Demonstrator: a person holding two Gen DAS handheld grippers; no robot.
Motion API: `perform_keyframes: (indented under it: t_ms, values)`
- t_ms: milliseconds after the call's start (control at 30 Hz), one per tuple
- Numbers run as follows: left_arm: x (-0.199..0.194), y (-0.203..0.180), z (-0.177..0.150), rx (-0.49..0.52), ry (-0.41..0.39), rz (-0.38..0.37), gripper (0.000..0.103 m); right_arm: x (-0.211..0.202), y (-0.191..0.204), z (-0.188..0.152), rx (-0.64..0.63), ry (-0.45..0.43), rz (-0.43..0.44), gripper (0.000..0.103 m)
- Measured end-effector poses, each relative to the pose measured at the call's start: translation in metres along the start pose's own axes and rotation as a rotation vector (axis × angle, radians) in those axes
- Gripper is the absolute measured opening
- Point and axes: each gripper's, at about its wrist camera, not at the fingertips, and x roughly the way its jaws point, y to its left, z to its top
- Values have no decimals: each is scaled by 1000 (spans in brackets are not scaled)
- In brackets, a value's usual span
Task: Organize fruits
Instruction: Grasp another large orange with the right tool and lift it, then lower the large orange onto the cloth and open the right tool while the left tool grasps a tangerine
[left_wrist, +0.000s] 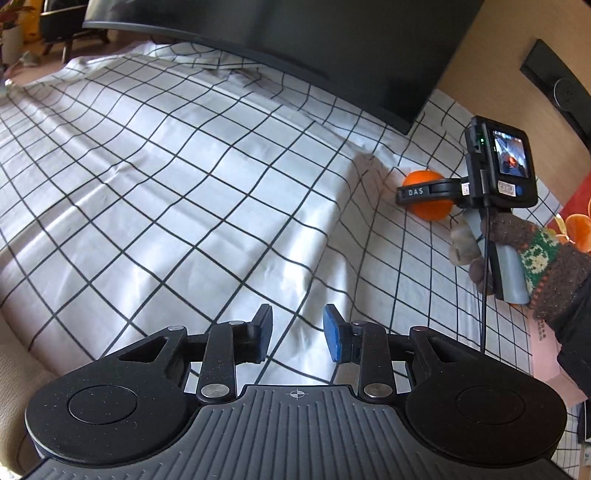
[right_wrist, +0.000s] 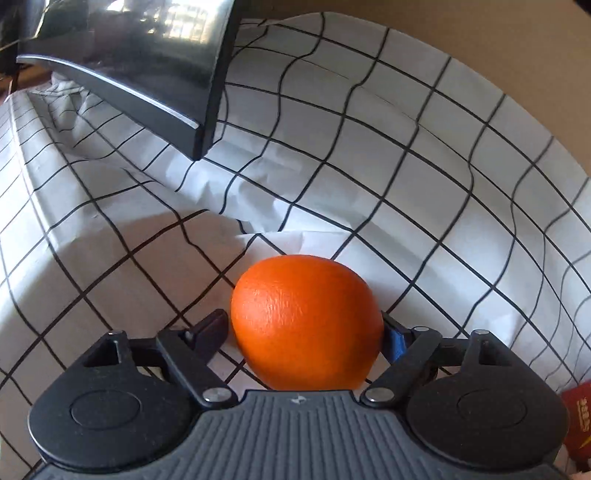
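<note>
1. Orange (right_wrist: 306, 321) sits low centre in the right wrist view, on the checked cloth (right_wrist: 406, 192) over the worktop, between the fingers of the right tool (right_wrist: 304, 332).
2. Right tool: the right pad (right_wrist: 396, 341) appears to touch the peel; a thin gap shows at the left finger (right_wrist: 210, 332). Judged not yet clamped.
3. Left tool (left_wrist: 297, 334): jaws narrowly apart, nothing between them, over bare cloth at bottom centre of its view.
4. Left wrist view: same orange (left_wrist: 428, 195) at right, partly behind the right tool (left_wrist: 424, 192), held by a gloved hand (left_wrist: 517, 254).
5. Handling, judged: firm, round, moderately heavy, pebbled peel gives friction; may roll on wrinkled cloth.
6. Best hold: across the widest middle, pads opposite, modest squeeze.
</note>
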Motion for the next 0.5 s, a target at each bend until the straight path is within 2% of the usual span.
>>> perform_keyframes:
  t_ms: [100, 200, 300, 500]
  values:
    - [4, -7, 0, 19, 9, -12, 34, -9, 0, -7, -32, 18, 11, 75]
    - [10, -16, -1, 36, 27, -31, 34, -25, -7, -23, -9, 39, 68, 75]
    - [17, -28, -1, 70, 40, -58, 34, -54, -16, -53, 23, 33, 138, 74]
    - [31, -72, 7, 176, 59, -154, 34, -127, -30, -131, 82, -20, 137, 74]
